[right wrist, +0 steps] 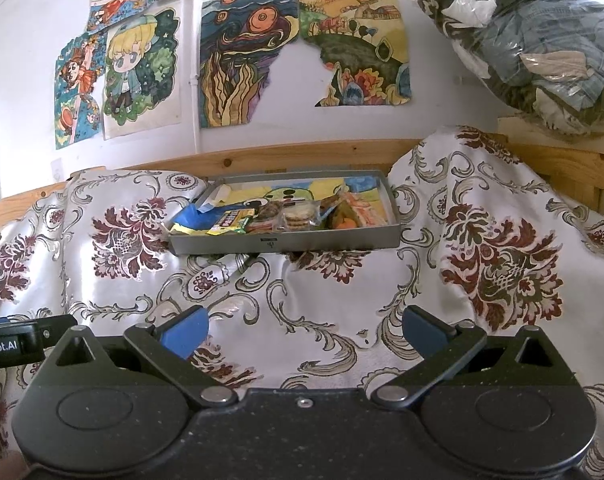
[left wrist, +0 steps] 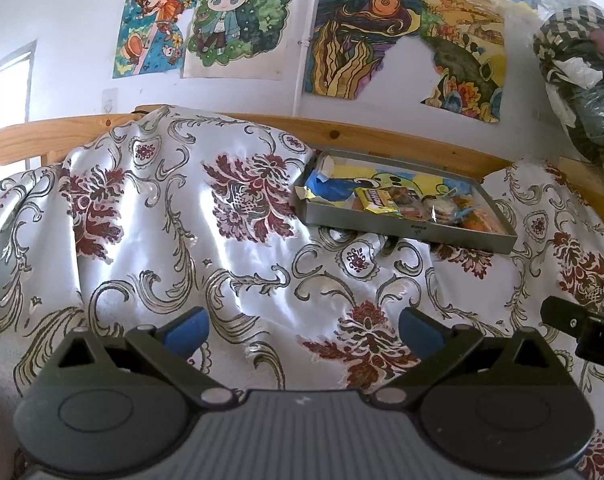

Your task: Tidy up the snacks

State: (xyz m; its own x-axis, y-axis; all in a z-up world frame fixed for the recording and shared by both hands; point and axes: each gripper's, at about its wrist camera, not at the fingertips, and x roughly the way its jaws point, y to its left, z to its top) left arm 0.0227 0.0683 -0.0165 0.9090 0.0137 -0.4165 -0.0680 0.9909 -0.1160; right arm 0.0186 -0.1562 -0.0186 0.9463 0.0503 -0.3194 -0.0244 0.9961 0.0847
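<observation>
A shallow grey tray (left wrist: 418, 232) (right wrist: 322, 241) rests on the patterned cloth near the wooden rail, holding several wrapped snacks: a yellow packet (left wrist: 378, 200) (right wrist: 231, 222), a clear pack of round cookies (left wrist: 442, 210) (right wrist: 299, 216), orange sweets (left wrist: 482, 220) (right wrist: 344, 222) and a blue wrapper (left wrist: 330, 188) (right wrist: 199, 218). My left gripper (left wrist: 302, 330) hovers open over the cloth, well short of the tray, which lies ahead to its right. My right gripper (right wrist: 304, 330) is open too, empty, with the tray straight ahead. Each gripper's body shows at the other view's edge.
White satin cloth (left wrist: 161, 220) with dark red floral print covers humped cushions left (right wrist: 113, 232) and right (right wrist: 494, 248) of the tray. A wooden rail (right wrist: 302, 156) runs behind, below a wall of drawings. A plastic bag of clothes (right wrist: 542, 48) sits at upper right.
</observation>
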